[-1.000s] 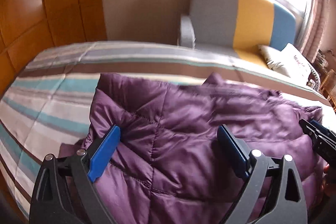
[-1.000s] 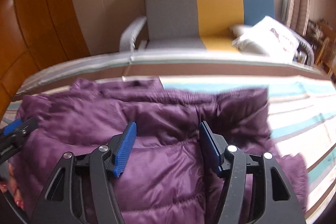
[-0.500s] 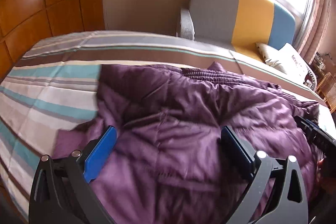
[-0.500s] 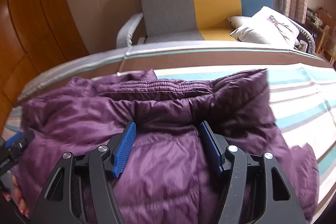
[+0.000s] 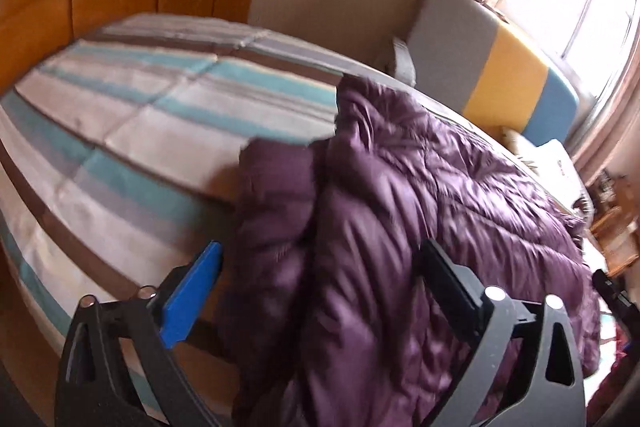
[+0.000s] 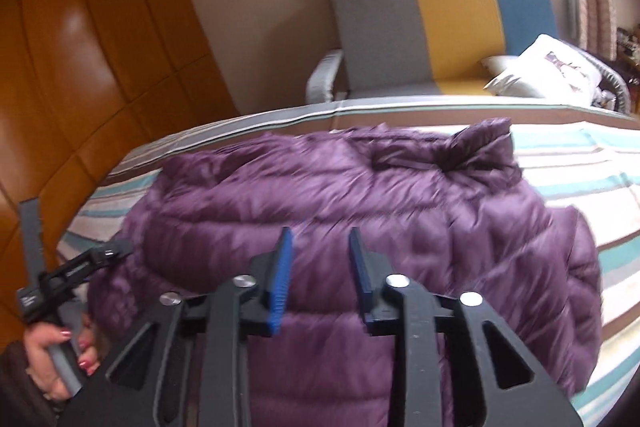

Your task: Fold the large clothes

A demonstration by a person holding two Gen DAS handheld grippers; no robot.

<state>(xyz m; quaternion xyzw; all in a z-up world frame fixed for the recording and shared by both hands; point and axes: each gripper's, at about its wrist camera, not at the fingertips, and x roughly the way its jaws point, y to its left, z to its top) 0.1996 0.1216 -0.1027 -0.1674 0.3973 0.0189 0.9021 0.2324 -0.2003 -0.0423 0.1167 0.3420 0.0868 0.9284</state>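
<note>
Right now my left gripper (image 5: pixel 320 291) has its jaws wide apart and closing, purple puffer jacket (image 5: pixel 420 227) under the gap, pads not pressing it. My right gripper (image 6: pixel 320 279) is narrowing too, jaws a small gap apart; jacket fabric sits behind and below the pads, no pinch visible. Jacket lies on the striped bedspread (image 5: pixel 140 131), filling centre and lower right of the left view, centre of the right view. My left hand (image 6: pixel 60 355) shows lower left in the right view; white lettering on that gripper body is too blurred to read. Striped armchair (image 6: pixel 440 27) upper right.
</note>
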